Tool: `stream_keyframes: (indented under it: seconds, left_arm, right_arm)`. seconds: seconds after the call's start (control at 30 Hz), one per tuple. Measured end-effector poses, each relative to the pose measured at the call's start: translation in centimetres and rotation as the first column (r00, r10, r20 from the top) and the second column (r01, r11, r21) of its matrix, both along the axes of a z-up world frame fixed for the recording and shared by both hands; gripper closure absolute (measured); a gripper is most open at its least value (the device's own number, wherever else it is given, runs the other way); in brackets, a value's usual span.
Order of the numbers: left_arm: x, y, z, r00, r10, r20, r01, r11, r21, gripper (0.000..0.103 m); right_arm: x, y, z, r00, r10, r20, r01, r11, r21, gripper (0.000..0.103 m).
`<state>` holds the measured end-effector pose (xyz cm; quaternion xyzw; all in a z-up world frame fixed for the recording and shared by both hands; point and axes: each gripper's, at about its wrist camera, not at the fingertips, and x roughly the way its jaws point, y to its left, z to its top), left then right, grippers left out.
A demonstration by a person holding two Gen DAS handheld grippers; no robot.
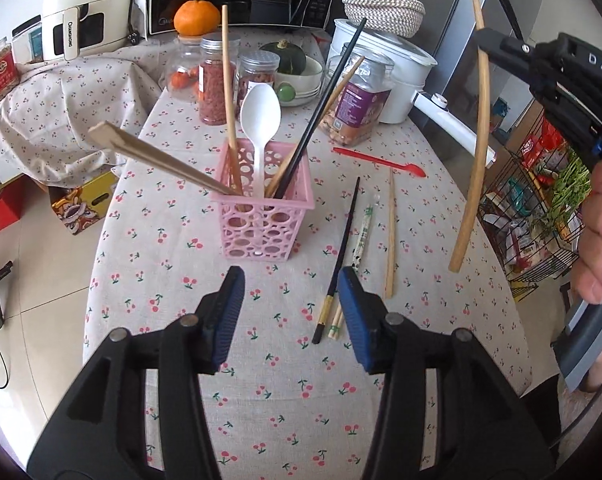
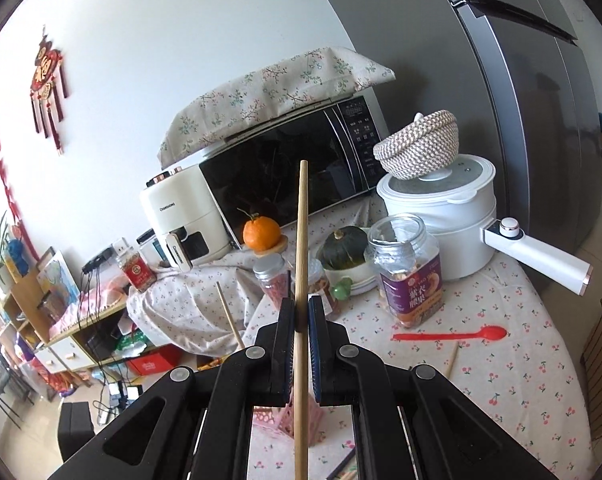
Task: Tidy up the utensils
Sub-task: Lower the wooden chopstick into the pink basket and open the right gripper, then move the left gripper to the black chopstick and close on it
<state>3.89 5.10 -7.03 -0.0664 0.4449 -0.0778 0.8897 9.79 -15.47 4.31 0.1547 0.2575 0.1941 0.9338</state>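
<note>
The right gripper (image 2: 301,312) was clamped on an upright wooden chopstick (image 2: 301,240), held in the air above the cherry-print tablecloth (image 1: 441,220). The left gripper (image 1: 291,280) stood open and empty, with the pink utensil basket (image 1: 261,220) just beyond its fingertips and more chopsticks (image 1: 389,236) lying loose to the right.

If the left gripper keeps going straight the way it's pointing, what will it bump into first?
Probably the pink basket. The left gripper is open and empty, aimed down at the tablecloth, with the basket straight ahead between its fingers. Depth is hard to judge, so it might touch the cloth just short of it.
</note>
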Motion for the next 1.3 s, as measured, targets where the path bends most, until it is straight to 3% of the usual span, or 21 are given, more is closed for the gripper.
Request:
stream_keyframes:
  seconds: [0.33,0.73,1.03,1.13,1.2,1.3]
  left_arm:
    - [0.4,1.8,-0.8,0.998,-0.012,-0.063,0.012,1.0,0.007,0.047]
    - [0.7,3.3,-0.6,0.997,0.051,-0.061,-0.049,0.998,0.028,0.047]
    - [1.0,3.3,-0.7,0.996,0.061,-0.064,-0.059,0.997,0.041,0.046]
    - [1.1,3.2,-0.6,0.996,0.063,-0.061,-0.061,0.997,0.04,0.044]
    - [1.1,3.0,-0.5,0.997,0.059,-0.054,-0.057,0.997,0.045,0.041]
    - [1.0,2.6,-0.4,0.998,0.053,-0.044,-0.051,0.997,0.051,0.036]
  right_arm:
    - [2.4,6.3,-1.0,0.994,-0.004,0.11,0.002,1.0,0.015,0.096]
    - [3.8,8.4,-3.9,0.978,-0.091,0.187,0.102,0.993,-0.053,0.096]
    - [3.3,7.6,-5.9,0.992,-0.066,0.112,0.066,0.998,-0.001,0.094]
    - [2.7,7.0,-5.4,0.994,-0.04,0.101,0.04,0.999,-0.003,0.084]
    - [2.1,6.3,-4.7,0.995,-0.029,0.096,0.03,1.0,-0.005,0.066]
    - [1.5,5.0,-3.9,0.998,-0.023,0.061,0.026,0.999,-0.044,0.054]
